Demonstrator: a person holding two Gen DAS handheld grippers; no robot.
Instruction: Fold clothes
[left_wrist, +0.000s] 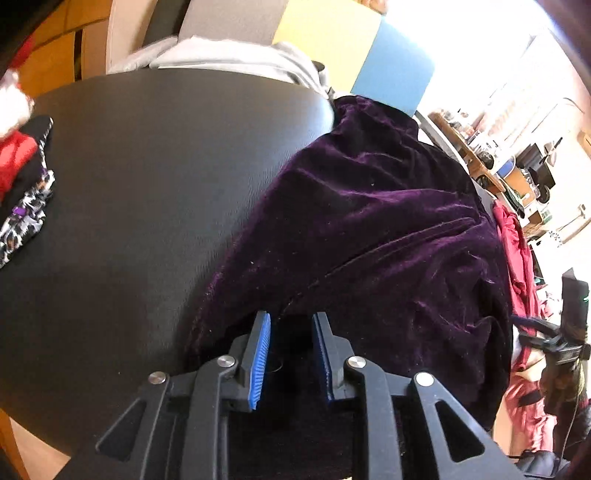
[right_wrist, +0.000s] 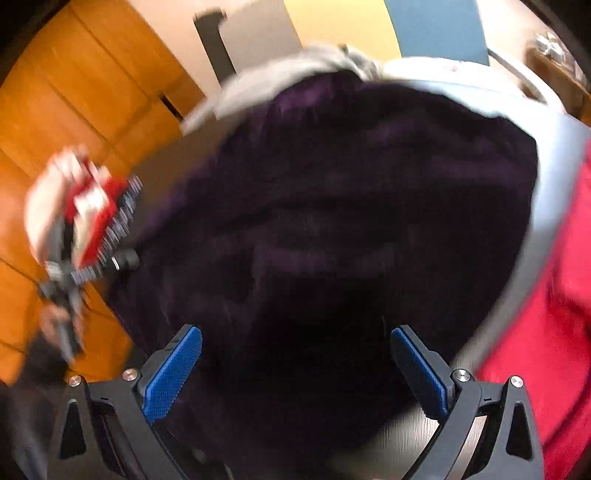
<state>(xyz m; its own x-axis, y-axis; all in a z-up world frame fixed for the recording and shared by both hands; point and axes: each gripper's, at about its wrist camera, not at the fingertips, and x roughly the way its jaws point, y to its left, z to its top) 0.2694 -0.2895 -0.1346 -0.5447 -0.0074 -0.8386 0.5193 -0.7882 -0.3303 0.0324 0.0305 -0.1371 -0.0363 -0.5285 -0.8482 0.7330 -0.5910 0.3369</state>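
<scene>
Garment: a purple velvet garment (left_wrist: 376, 221) lies rumpled across the right part of a round black table (left_wrist: 147, 184), unfolded, one side hanging past the rim.
Left gripper (left_wrist: 291, 317): blue pads narrowly parted over the garment's near edge; whether cloth is pinched between them cannot be told.
Right gripper (right_wrist: 295, 347): jaws spread wide above the velvet, holding nothing, in a blurred view.
Progress: early; no crease made yet.
Surroundings: grey clothes (left_wrist: 229, 59) behind, red cloth (left_wrist: 513, 243) beside, patterned pieces (left_wrist: 26, 206) at left.

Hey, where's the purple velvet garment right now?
In the left wrist view, the purple velvet garment lies on the right of the black table, ahead of the left gripper.
</scene>
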